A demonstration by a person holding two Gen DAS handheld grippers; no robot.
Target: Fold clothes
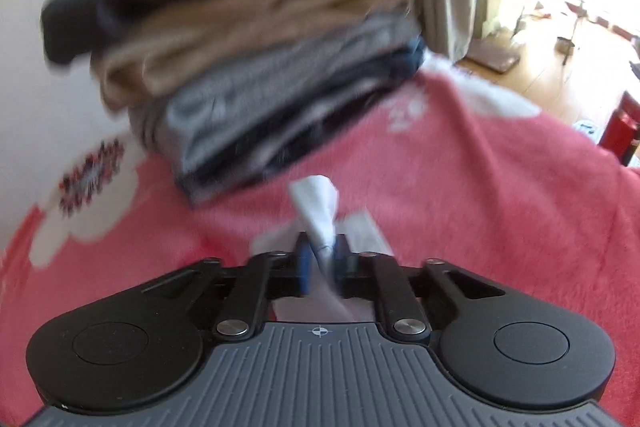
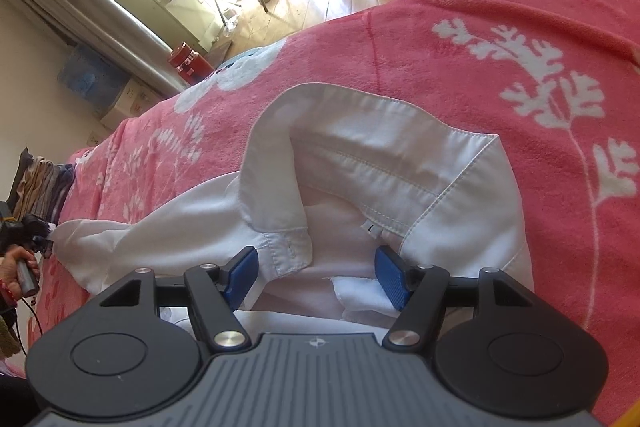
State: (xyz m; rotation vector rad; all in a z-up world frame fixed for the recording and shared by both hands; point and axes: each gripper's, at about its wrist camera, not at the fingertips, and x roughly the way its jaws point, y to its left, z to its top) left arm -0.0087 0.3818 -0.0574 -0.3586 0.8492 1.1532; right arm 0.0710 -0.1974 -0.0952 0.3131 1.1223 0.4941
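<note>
On the fleecy pink blanket [image 2: 460, 39] with white leaf prints, a smooth white shirt [image 2: 360, 163] lies near the bed's middle, its stiff stitched collar curling upward. The left gripper [image 1: 320, 259] has its jaws clamped on a bunched fold of the shirt. The right gripper [image 2: 316, 277] holds its ribbed blue jaws apart around the collar. A blurred stack of folded clothes [image 1: 256, 67] sits beyond.

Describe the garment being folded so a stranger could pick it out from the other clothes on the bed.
Start at the pink blanket with white leaf prints that covers the bed. A stack of folded clothes in dark, tan and grey sits at one end; the white shirt lies spread out by itself. It alone is white, unfolded and collared, with a small size tag inside the neck.
</note>
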